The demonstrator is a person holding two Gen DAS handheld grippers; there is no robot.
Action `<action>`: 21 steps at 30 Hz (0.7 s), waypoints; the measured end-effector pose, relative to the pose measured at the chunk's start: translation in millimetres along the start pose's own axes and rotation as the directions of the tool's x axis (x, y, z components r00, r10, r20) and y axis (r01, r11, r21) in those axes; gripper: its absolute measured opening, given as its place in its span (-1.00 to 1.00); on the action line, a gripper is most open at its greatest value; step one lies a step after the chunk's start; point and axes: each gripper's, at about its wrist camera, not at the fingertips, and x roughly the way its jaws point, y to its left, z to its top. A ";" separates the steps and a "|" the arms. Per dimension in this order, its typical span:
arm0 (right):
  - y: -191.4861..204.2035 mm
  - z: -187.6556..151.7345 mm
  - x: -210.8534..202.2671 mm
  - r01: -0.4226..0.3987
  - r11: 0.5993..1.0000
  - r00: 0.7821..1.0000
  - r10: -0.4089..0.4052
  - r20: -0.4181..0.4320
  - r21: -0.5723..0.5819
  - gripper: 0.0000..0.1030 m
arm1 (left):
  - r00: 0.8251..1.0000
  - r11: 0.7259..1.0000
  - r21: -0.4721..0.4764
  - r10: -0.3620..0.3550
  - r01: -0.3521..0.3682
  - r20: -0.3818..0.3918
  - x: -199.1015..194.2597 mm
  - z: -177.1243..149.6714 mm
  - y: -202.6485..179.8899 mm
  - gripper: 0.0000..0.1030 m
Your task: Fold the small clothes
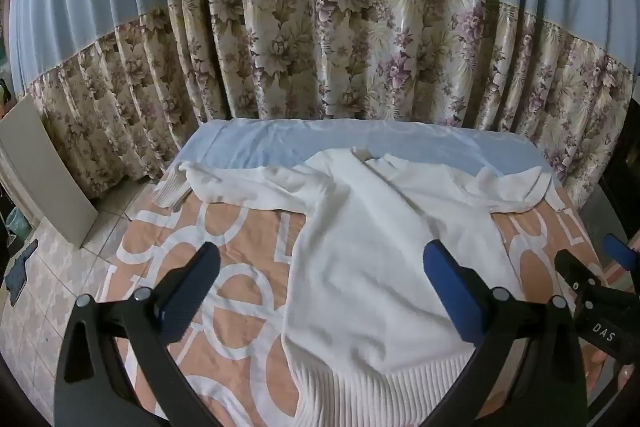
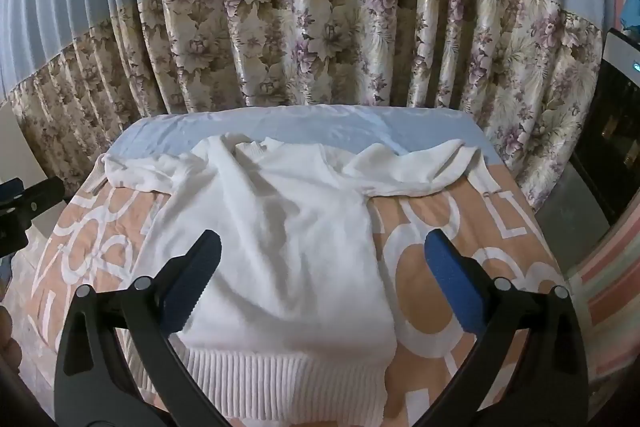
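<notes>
My left gripper (image 1: pixel 320 267) hangs with its blue ridged pads spread wide, gripping nothing; my right gripper (image 2: pixel 322 255) is just as wide and bare. Below both lies the white sweater (image 2: pixel 280 247) — soft fine knit, with a thick ribbed hem nearest me — spread on the peach blanket (image 2: pixel 440 239) printed with white rings and letters. Its sleeves reach out to either side, rumpled, the collar pointing toward the pale blue sheet (image 1: pixel 280 143) and the pleated floral curtain (image 1: pixel 340 47) behind.

Left gripper (image 1: pixel 322 267) and right gripper (image 2: pixel 322 259) hover, jaws spread wide.
</notes>
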 end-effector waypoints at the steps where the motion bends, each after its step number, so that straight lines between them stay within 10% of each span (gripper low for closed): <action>1: 0.8 0.2 -0.4 0.004 1.000 1.000 -0.004 0.001 -0.003 0.94 | 1.000 1.000 0.000 0.000 0.000 0.002 -0.1 0.0 0.0 0.97; 21: 1.8 2.7 -6.1 0.046 0.998 0.999 -0.045 0.012 -0.047 0.94 | 1.000 1.000 -0.005 0.001 -0.001 -0.006 1.5 2.1 2.2 0.97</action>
